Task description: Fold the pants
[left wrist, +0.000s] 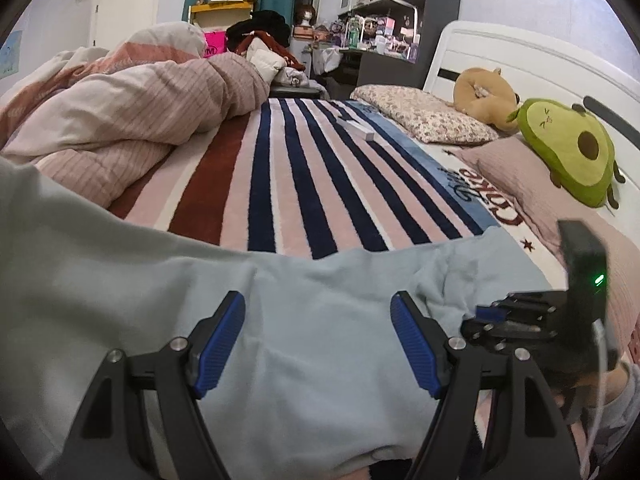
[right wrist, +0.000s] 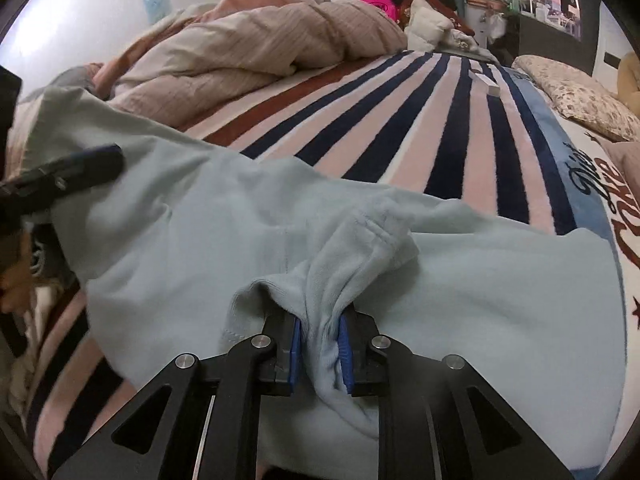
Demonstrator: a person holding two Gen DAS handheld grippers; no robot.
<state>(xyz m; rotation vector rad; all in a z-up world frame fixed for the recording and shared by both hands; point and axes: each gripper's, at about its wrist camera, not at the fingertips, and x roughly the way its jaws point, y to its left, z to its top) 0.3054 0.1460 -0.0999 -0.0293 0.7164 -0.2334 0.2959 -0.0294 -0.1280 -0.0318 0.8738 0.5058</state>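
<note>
From the left wrist view, the left gripper (left wrist: 318, 340) has its two blue pads spread wide, with nothing between them. The light blue pants (left wrist: 304, 320) lie right under and in front of it, spread flat on the striped blanket (left wrist: 304, 168). The cloth runs long from side to side across the view, not away from the gripper. Off to the right, the right gripper (left wrist: 486, 314) sits low on the pants edge, beside the left one.

I count one pair of pants, one avocado plush toy (left wrist: 568, 152), one tan plush toy (left wrist: 486, 96), one flowered pillow (left wrist: 424, 114) and one small white box (left wrist: 358, 128).

From the right wrist view, the right gripper (right wrist: 319, 344) is squeezed tight on a bunched fold of the pants (right wrist: 480, 280). The bunch stands up from the pads and leans away toward the stripes. The rest of the cloth spreads out to both sides. The left gripper (right wrist: 96, 160) is far over on the left, above the pants.

The right hand is the one already holding, so I think it is the one ready to pull the fold over.

One rumpled pink quilt (right wrist: 248, 44) is piled at the back.
</note>
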